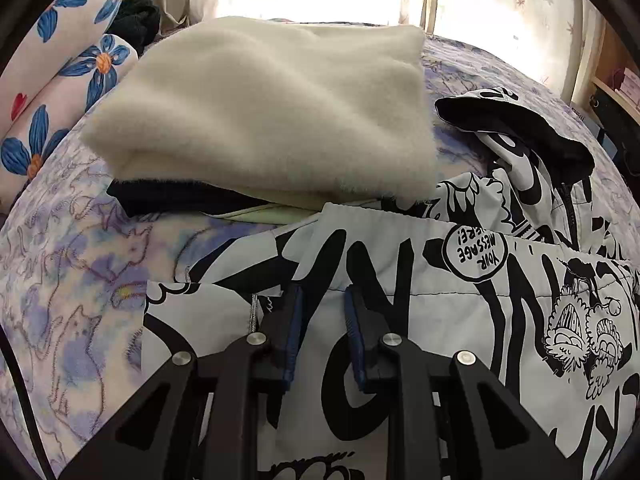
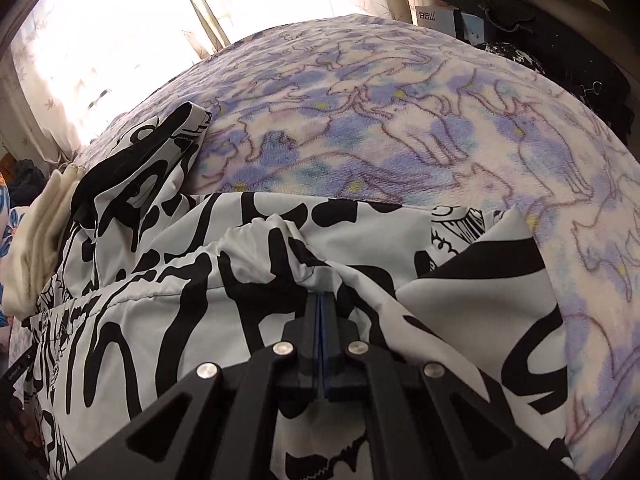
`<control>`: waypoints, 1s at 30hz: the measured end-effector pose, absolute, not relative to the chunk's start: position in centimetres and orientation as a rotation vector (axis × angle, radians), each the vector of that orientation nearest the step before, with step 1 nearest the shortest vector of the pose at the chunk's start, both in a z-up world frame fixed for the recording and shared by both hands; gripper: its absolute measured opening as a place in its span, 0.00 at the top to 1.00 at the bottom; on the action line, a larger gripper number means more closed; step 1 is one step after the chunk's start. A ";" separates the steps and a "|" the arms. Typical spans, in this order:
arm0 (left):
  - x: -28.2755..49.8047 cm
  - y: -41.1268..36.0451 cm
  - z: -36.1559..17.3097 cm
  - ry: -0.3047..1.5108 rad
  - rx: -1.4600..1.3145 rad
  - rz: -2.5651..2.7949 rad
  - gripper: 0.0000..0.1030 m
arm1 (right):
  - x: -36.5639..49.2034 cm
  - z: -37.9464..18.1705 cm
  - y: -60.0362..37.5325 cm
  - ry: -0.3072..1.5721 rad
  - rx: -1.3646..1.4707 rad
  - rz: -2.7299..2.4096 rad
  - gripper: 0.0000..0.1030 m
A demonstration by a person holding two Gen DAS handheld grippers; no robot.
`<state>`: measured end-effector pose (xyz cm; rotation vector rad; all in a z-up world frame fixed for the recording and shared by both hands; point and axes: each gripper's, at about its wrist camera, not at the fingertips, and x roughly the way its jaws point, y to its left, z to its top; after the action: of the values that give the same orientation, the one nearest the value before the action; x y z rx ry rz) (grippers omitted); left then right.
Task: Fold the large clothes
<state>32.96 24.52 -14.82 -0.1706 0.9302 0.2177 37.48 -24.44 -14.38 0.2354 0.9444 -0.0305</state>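
A white padded jacket with black cartoon lettering (image 1: 460, 320) lies spread on the bed. In the left wrist view my left gripper (image 1: 324, 294) is low over it. Its blue-padded jaws stand a narrow gap apart, and the cloth between them lies flat, not pinched. The jacket's black-lined hood (image 1: 520, 132) lies at the far right. In the right wrist view my right gripper (image 2: 322, 294) is shut on a bunched ridge of the jacket (image 2: 160, 312), and folds gather at its tips. A loose flap (image 2: 480, 280) lies to its right.
A folded cream fleece (image 1: 272, 112) rests on a black garment (image 1: 160, 200) just beyond the jacket. Floral pillows (image 1: 72, 52) lie at the far left. The purple cat-print blanket (image 2: 400, 120) covers the bed. Curtains (image 2: 100, 40) hang behind, and dark shelves with boxes (image 2: 500, 20) stand at the right.
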 end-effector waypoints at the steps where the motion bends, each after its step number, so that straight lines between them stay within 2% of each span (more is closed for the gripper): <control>1: 32.9 24.6 -14.8 0.931 -0.173 0.215 0.80 | 37.5 -14.4 -24.4 0.945 0.234 -0.031 1.00; 12: 33.5 25.3 -14.2 0.998 -0.219 0.203 0.80 | 37.6 -14.5 -24.5 0.952 0.243 -0.021 1.00; 20: 34.8 23.3 -9.5 0.964 -0.118 0.114 0.80 | 38.8 -13.8 -23.7 1.043 0.177 -0.012 0.97; 24: 37.5 21.8 -6.6 0.937 -0.104 0.055 0.77 | 39.8 -12.5 -23.0 1.100 0.161 -0.011 0.97; 30: 43.2 18.0 -4.7 0.904 -0.078 0.031 0.76 | 42.6 -8.3 -19.8 1.009 0.187 0.080 0.97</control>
<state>43.19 17.97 -4.66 -0.0784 0.9037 0.0311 42.56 -19.84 -8.27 0.1871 1.0092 0.0800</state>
